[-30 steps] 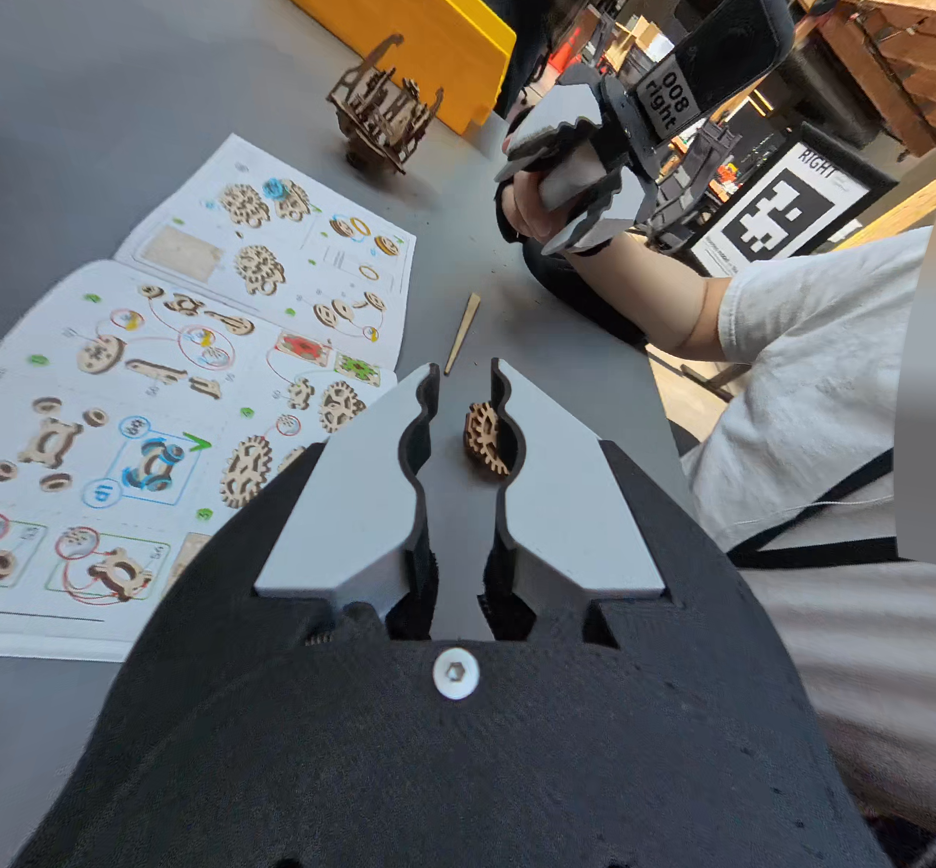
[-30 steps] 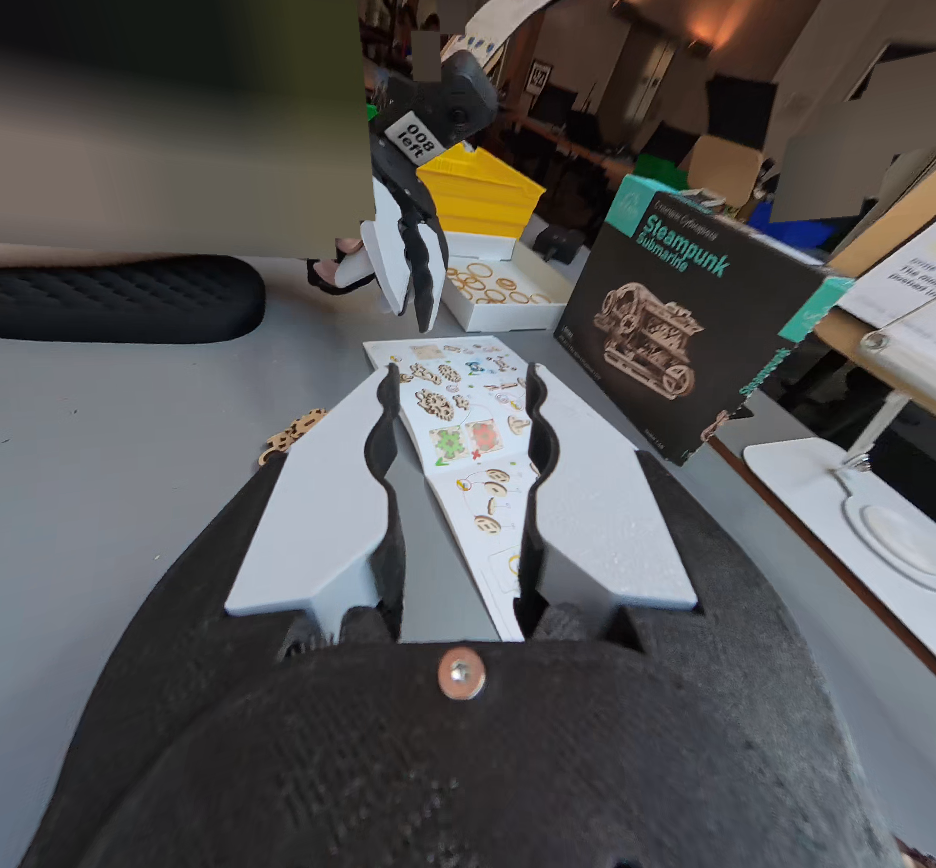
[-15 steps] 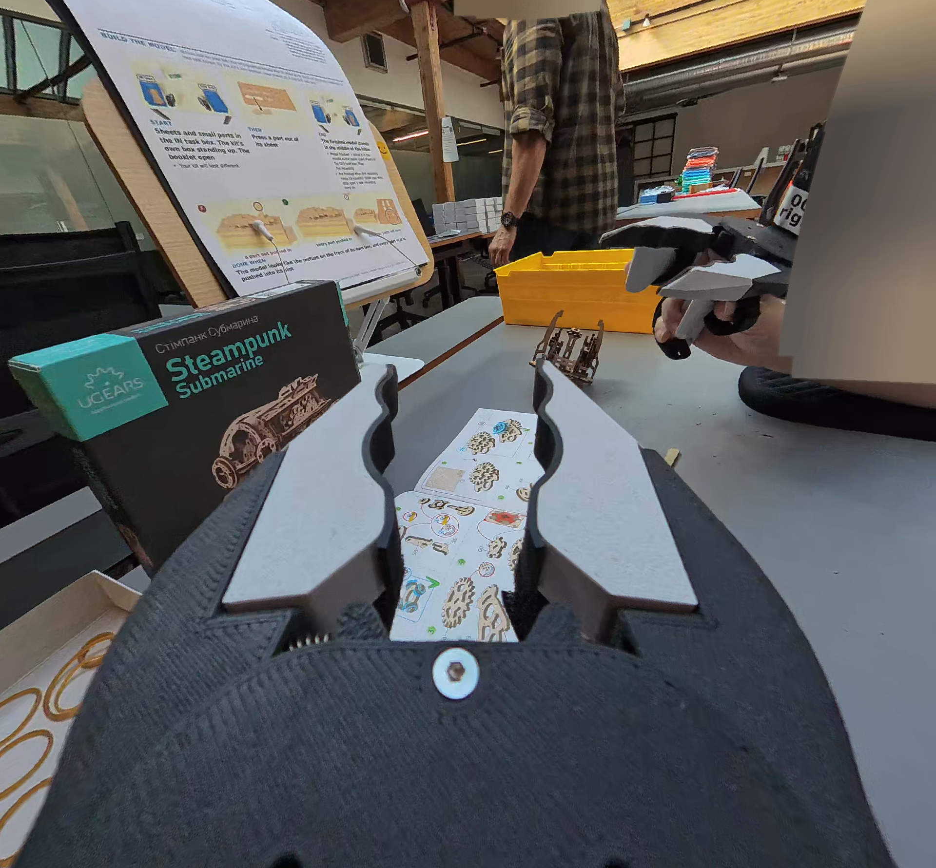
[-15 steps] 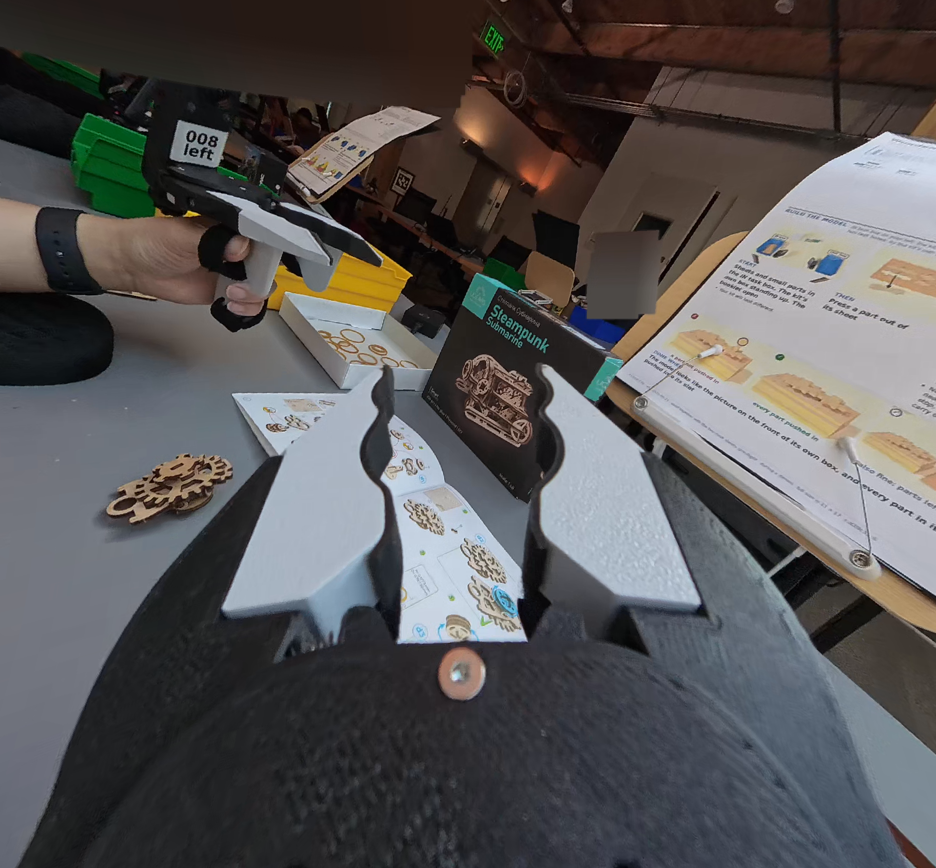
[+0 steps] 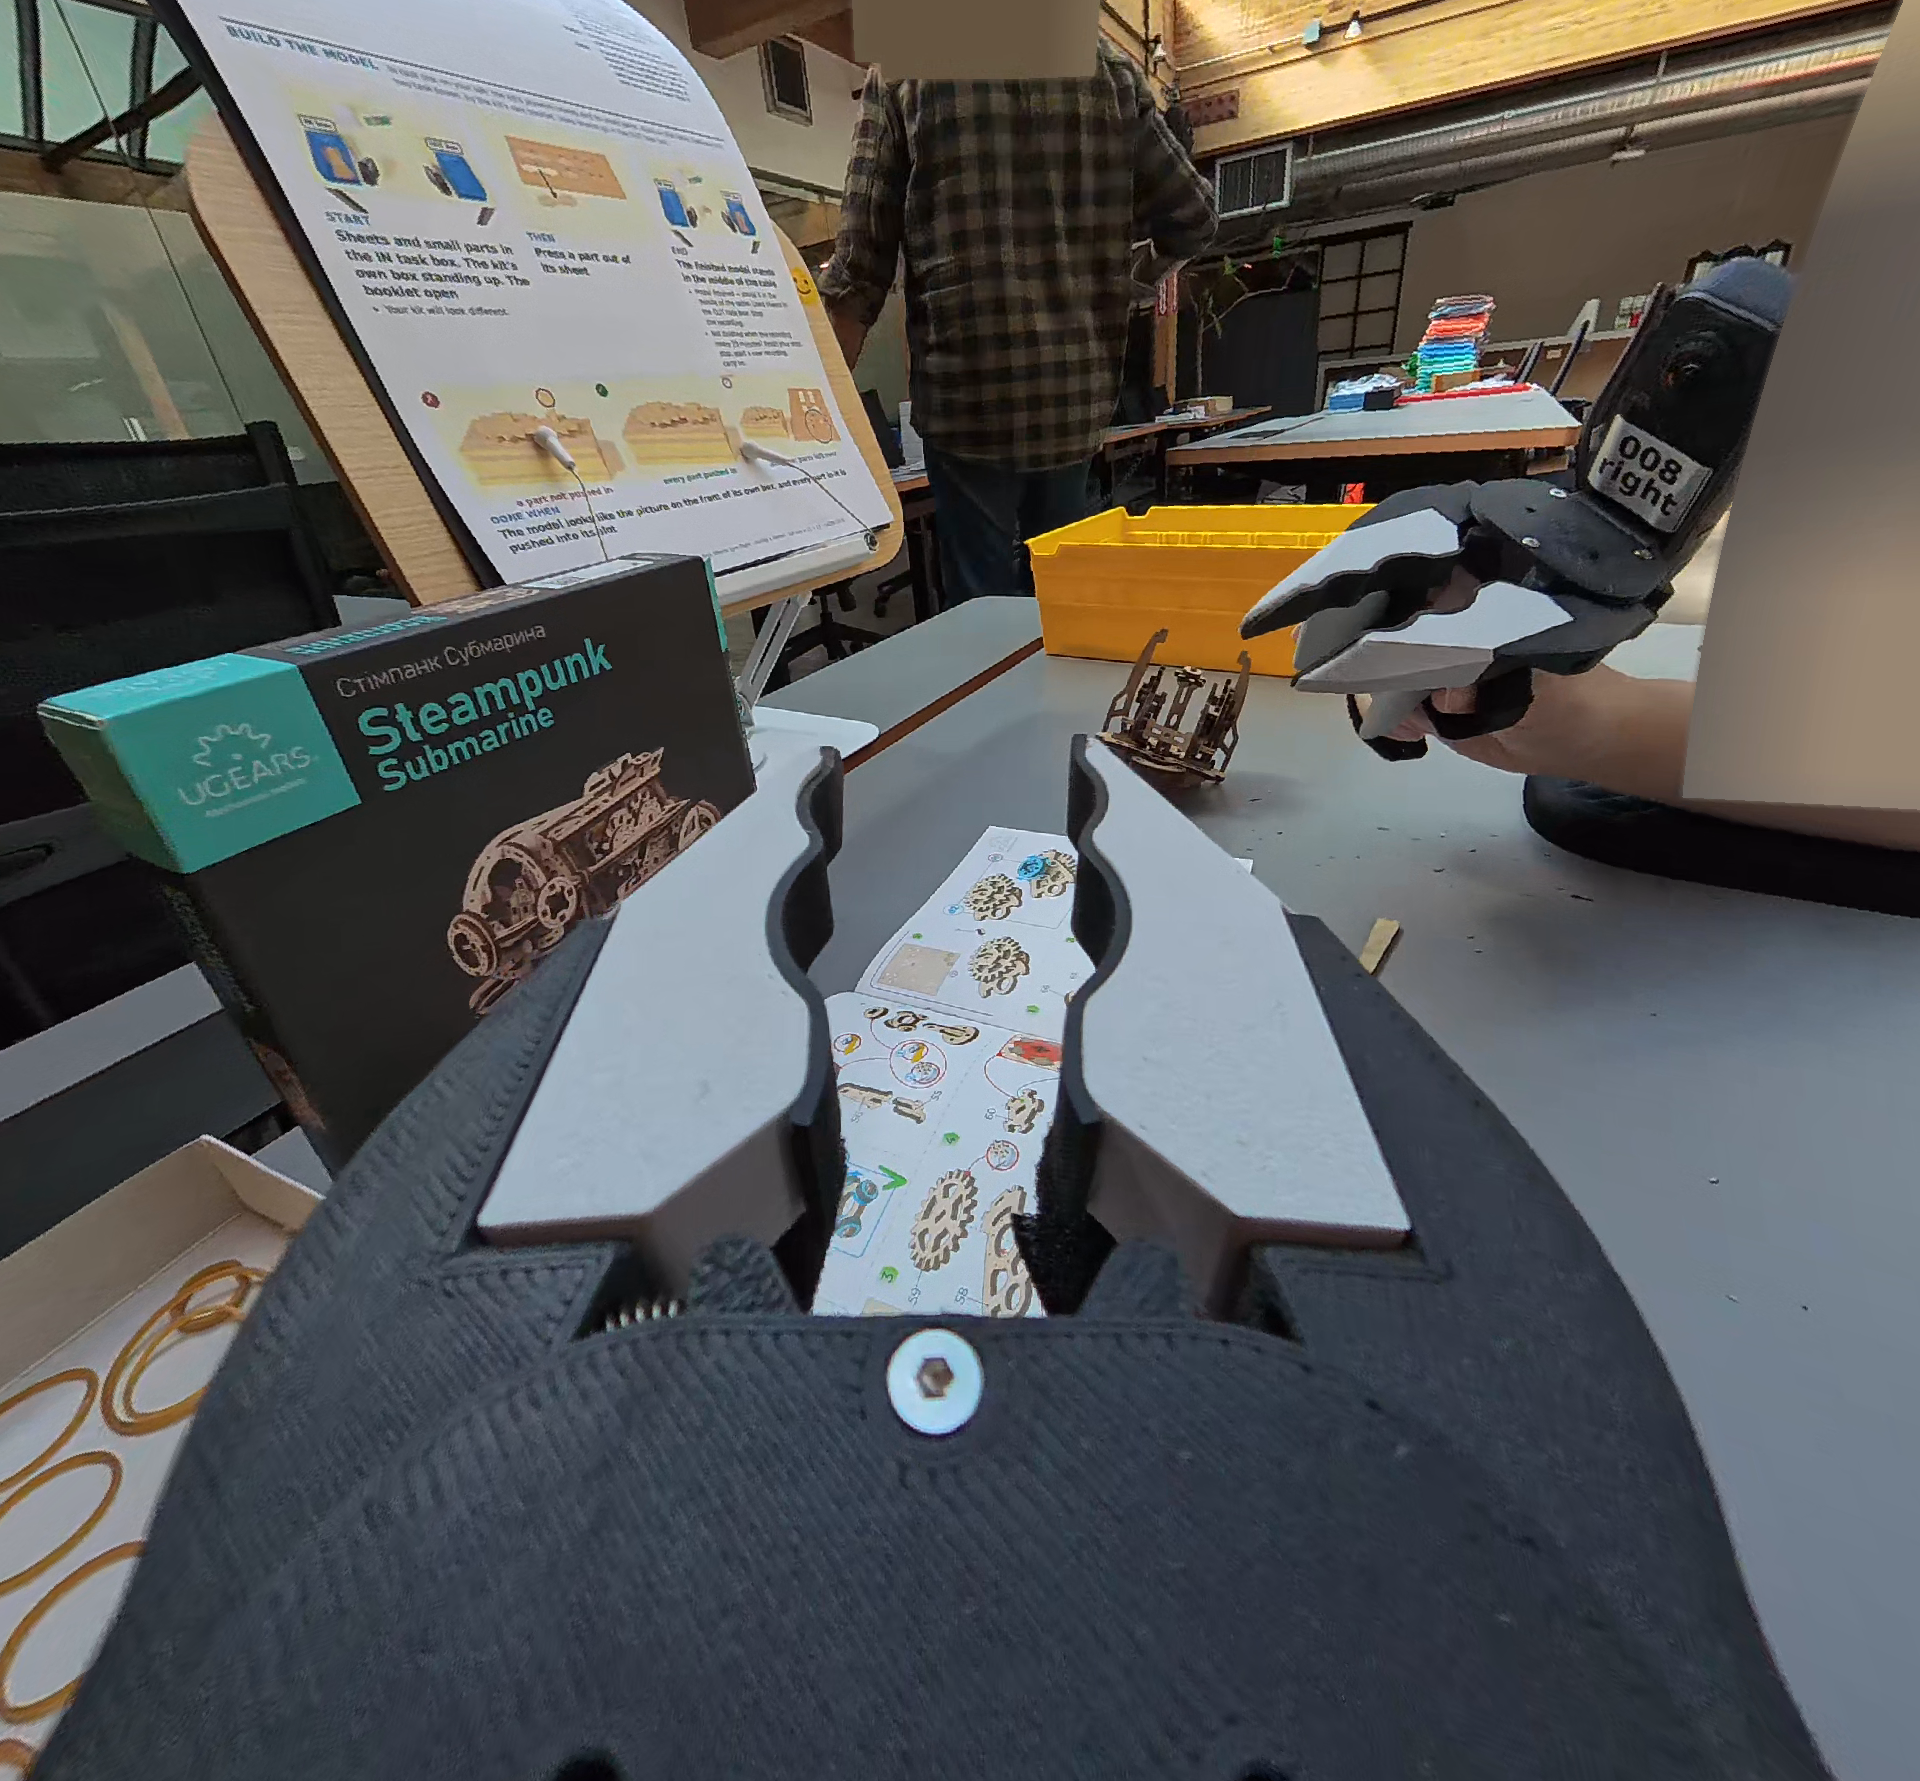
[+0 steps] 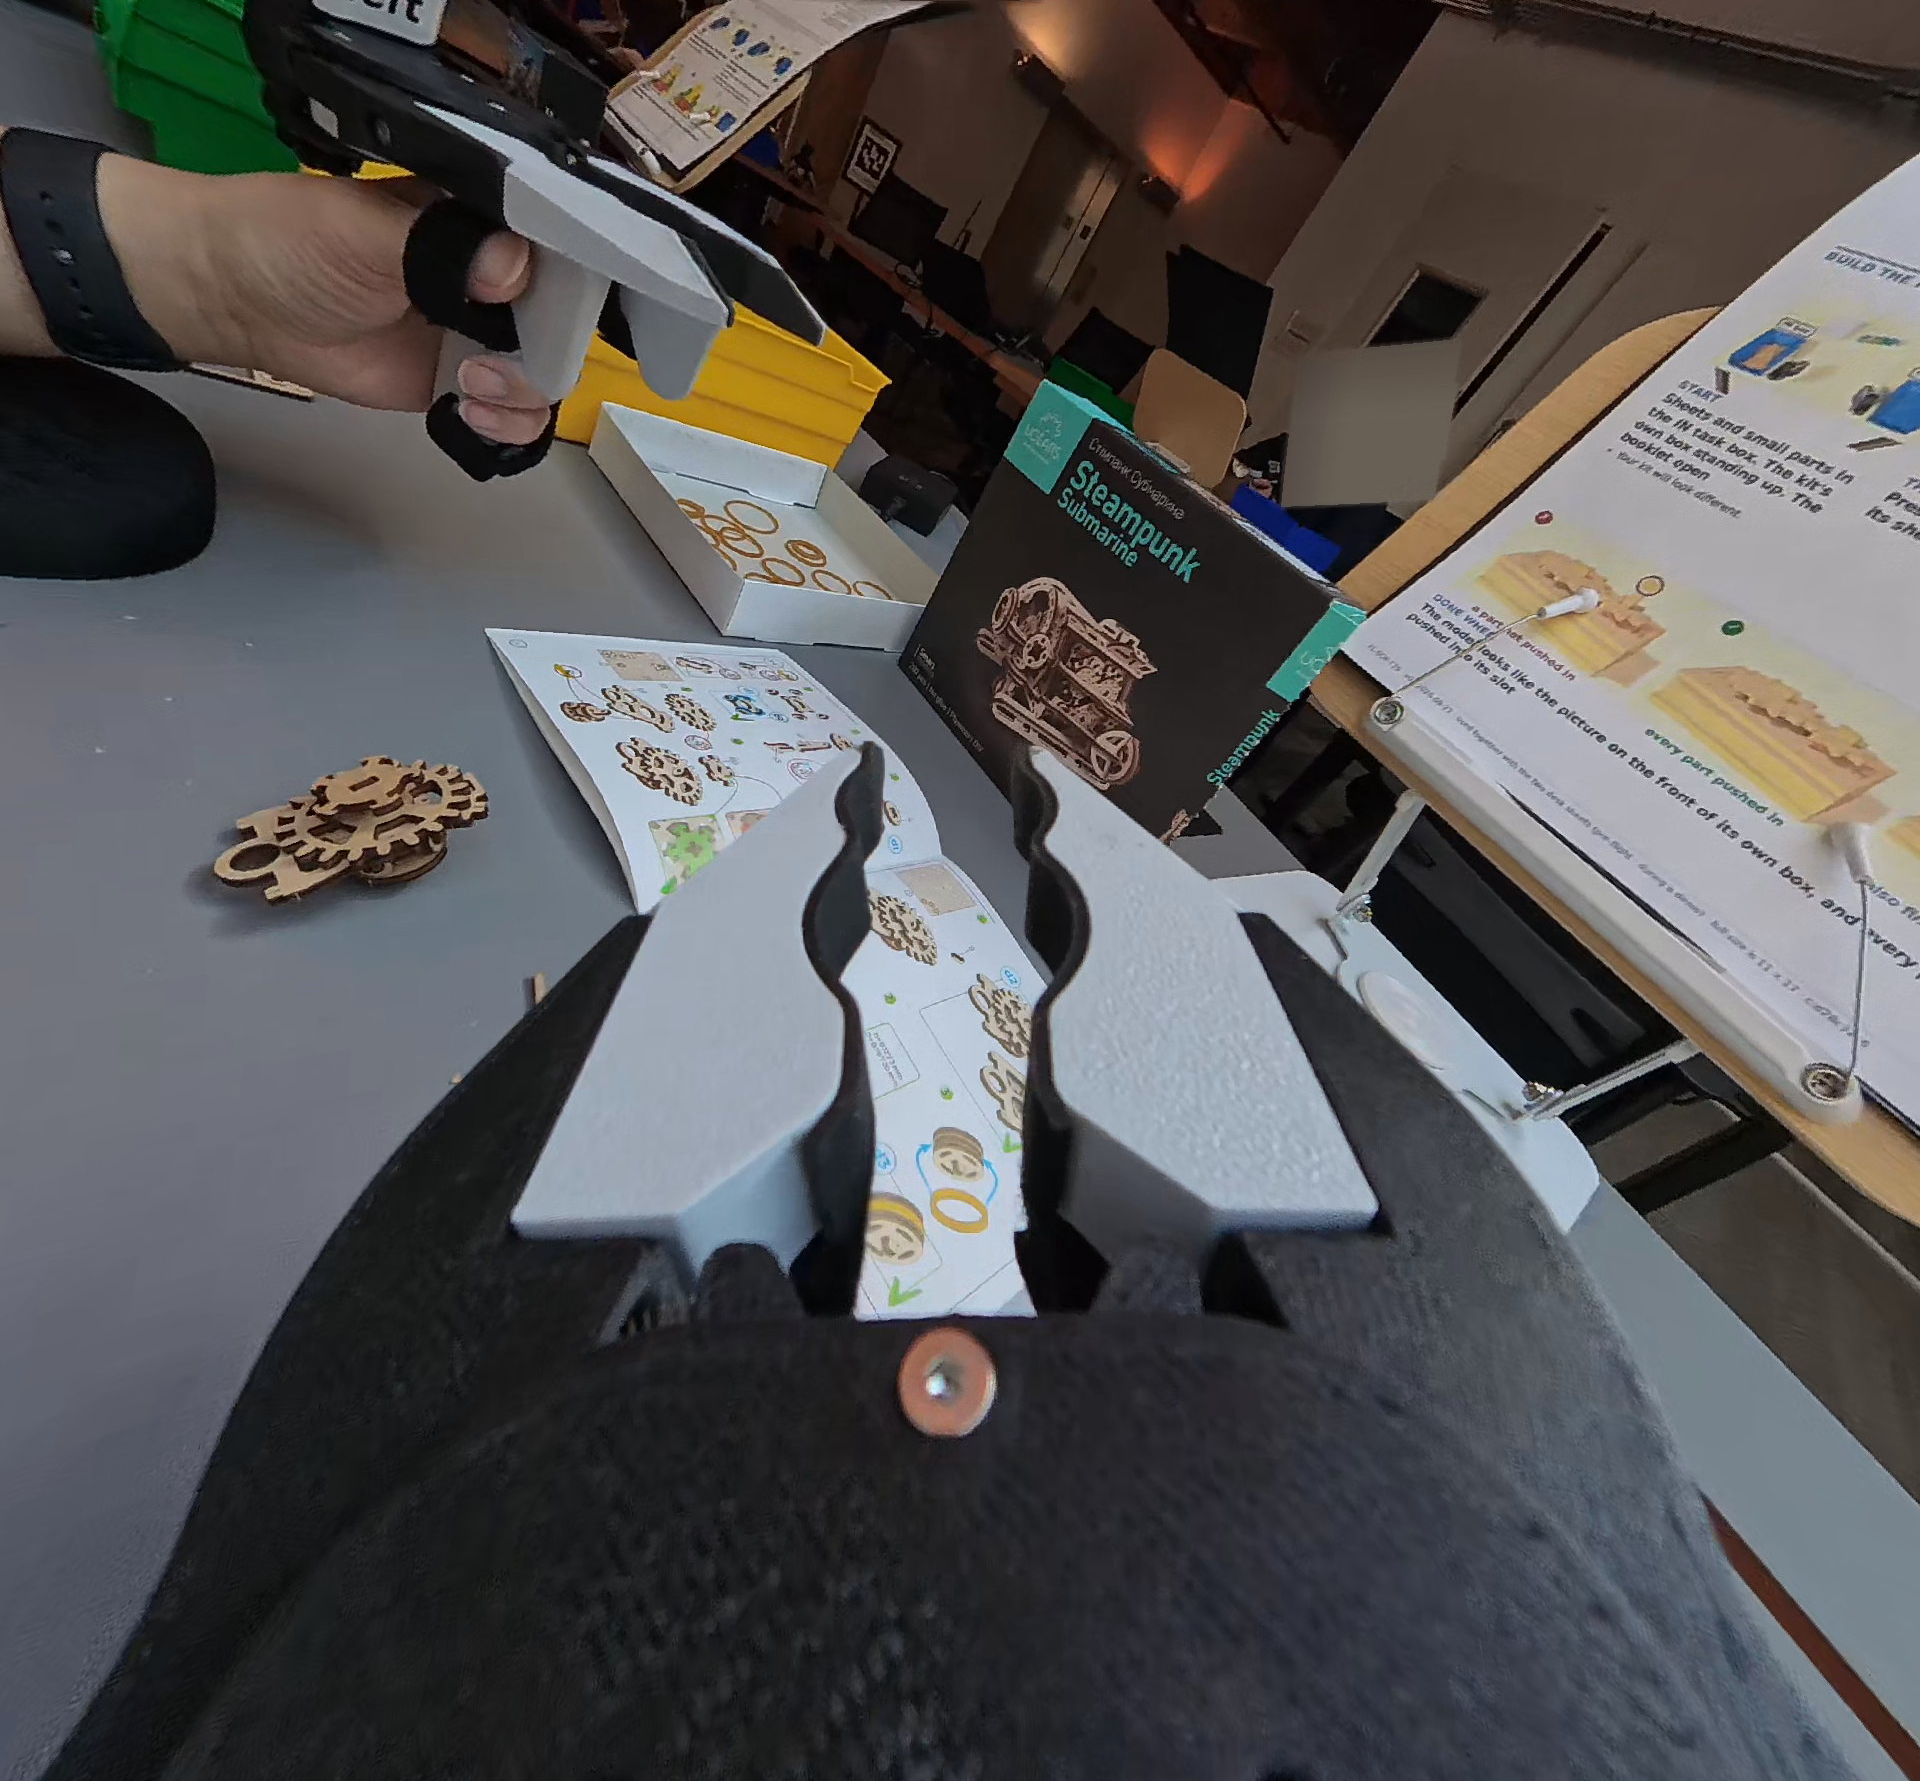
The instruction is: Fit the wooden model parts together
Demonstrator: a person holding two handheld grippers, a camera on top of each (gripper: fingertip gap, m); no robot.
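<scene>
Gear cluster (image 6: 351,827) now lies released on surface (image 6: 260,1056); both hand-held grippers (left (image 5: 948,781), right (image 6: 943,775)) raised, wide, empty.

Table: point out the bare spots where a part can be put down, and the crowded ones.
Bare grey table lies between the gear cluster and the black armrest pad, and in front of the cluster. Another free patch sits right of the open booklet, short of the wooden frame. Crowded: booklet, white tray, kit box.
</scene>
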